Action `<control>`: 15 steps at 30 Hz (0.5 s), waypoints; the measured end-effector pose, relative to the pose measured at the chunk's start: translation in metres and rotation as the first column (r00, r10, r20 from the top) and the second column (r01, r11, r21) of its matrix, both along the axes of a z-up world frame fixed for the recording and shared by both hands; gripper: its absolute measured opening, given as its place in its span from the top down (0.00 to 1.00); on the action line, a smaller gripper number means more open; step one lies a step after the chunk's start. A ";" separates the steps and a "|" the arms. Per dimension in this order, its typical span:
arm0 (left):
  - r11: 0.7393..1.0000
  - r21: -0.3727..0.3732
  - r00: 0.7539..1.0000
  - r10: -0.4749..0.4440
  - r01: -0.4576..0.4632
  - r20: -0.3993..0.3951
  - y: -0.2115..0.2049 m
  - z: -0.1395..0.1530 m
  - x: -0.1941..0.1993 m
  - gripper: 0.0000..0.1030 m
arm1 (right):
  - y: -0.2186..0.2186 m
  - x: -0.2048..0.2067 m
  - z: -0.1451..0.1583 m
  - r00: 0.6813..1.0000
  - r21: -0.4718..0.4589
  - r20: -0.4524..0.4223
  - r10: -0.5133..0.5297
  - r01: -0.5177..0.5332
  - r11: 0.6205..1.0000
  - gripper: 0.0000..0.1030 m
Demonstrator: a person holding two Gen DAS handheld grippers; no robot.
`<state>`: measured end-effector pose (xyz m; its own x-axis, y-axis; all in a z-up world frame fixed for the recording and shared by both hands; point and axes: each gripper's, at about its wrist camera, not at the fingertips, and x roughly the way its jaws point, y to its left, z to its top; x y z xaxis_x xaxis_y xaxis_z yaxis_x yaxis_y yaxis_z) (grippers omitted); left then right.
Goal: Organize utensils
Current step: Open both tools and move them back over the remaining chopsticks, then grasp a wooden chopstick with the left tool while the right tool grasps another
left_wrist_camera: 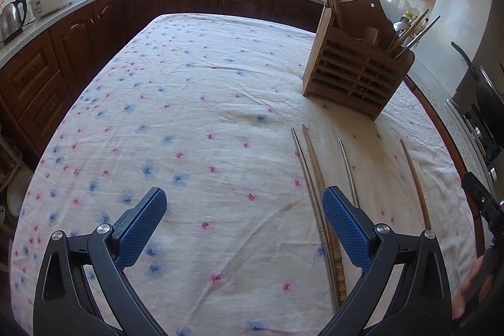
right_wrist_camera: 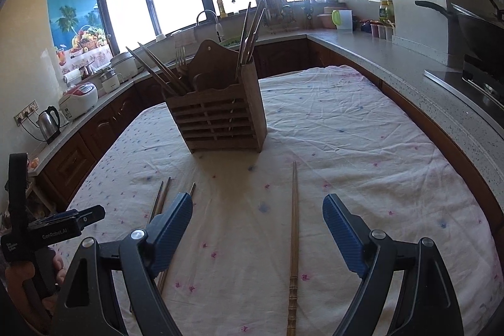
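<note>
Both hand-held grippers, left point(left_wrist_camera: 244, 203) and right point(right_wrist_camera: 257, 210), are hovering with fingers apart and empty. Four chopsticks point(right_wrist_camera: 294, 229) are lying on the desk point(right_wrist_camera: 346, 147) before the wooden holder point(right_wrist_camera: 220, 122). Pinching these thin sticks against wrinkled cloth is risking a slip.

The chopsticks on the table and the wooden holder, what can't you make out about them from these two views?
- Left wrist view: the paired chopsticks' lower ends run behind the left gripper's right finger.
- Right wrist view: three chopsticks run behind the right gripper's left finger; the lone wooden chopstick leaves the bottom edge.
- Both views: the holder's slatted walls hide its compartments' contents.
</note>
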<state>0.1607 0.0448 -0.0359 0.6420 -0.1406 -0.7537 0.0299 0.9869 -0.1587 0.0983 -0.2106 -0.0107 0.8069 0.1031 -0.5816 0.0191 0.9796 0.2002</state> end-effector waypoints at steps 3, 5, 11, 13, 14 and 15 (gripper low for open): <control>0.999 -0.008 0.999 -0.034 0.034 -0.009 -0.007 -0.001 0.005 0.02 | -0.002 0.008 -0.007 0.999 0.003 -0.033 0.007 -0.007 1.000 0.16; 0.998 -0.008 0.998 -0.065 0.065 -0.016 -0.014 -0.001 0.010 0.09 | -0.004 0.014 -0.011 0.999 0.007 -0.054 0.010 -0.010 1.000 0.17; 0.979 -0.069 0.980 -0.193 0.189 -0.055 -0.042 -0.003 0.039 0.48 | -0.010 0.036 -0.017 0.994 0.010 -0.109 0.006 -0.005 1.000 0.41; 0.971 -0.087 0.971 -0.229 0.223 -0.067 -0.052 -0.004 0.051 0.58 | -0.014 0.046 -0.020 0.991 0.015 -0.135 0.005 -0.003 1.000 0.52; 0.968 -0.088 0.968 -0.242 0.236 -0.072 -0.057 -0.005 0.057 0.62 | -0.015 0.051 -0.022 0.989 0.014 -0.148 0.004 -0.002 1.000 0.56; 0.965 -0.085 0.964 -0.253 0.247 -0.080 -0.061 -0.007 0.062 0.64 | -0.017 0.056 -0.025 0.987 0.017 -0.158 0.005 -0.002 1.000 0.60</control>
<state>0.2230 -0.0163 -0.0430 0.5097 -0.3454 -0.7880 0.2565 0.9352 -0.2441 0.1543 -0.2275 -0.0354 0.7045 0.1164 -0.7001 0.0481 0.9763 0.2108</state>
